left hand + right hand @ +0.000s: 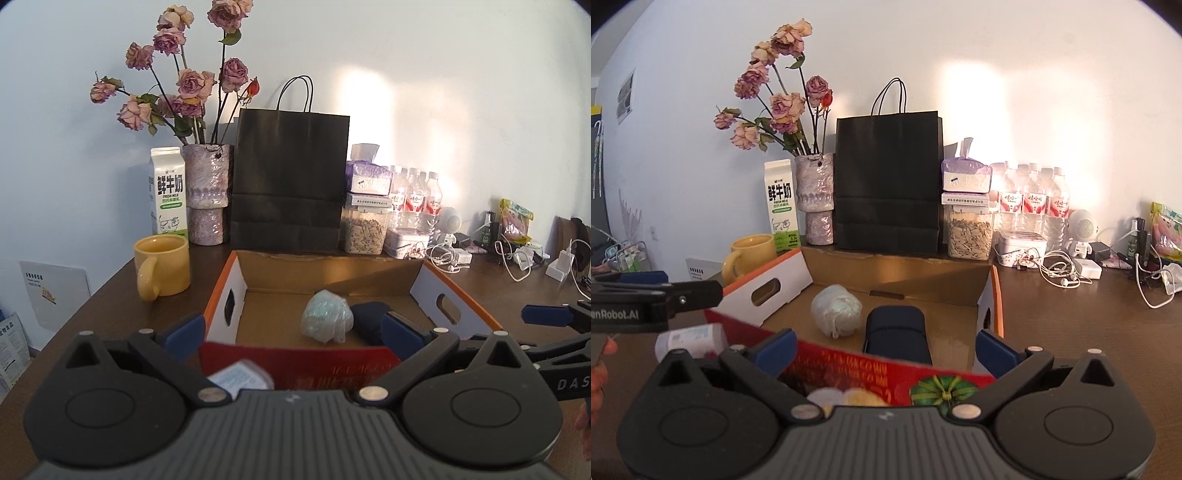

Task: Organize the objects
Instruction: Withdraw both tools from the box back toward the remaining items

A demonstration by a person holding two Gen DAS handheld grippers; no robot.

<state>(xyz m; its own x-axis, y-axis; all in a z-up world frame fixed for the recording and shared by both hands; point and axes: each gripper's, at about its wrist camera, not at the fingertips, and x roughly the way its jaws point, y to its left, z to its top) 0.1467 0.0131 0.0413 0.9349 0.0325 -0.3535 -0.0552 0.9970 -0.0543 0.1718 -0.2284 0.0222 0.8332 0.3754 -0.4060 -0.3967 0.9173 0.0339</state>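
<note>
An open cardboard box (424,291) with orange and red outer walls sits on the brown table. Inside lie a clear plastic-wrapped bundle (325,317) and a dark navy case (369,314); the right wrist view shows the bundle (836,310) left of the case (895,328). My left gripper (293,330) is open over the box's near wall, nothing between its pads. My right gripper (885,349) is open too, above the red front wall (868,373). A small white packet (690,339) lies on the table before the box's left corner, under the left gripper's finger (683,293).
Behind the box stand a yellow mug (164,271), a milk carton (168,192), a vase of dried roses (208,192), a black paper bag (290,184), a jar of seeds (364,229) and water bottles (417,195). Cables and chargers (517,258) clutter the right.
</note>
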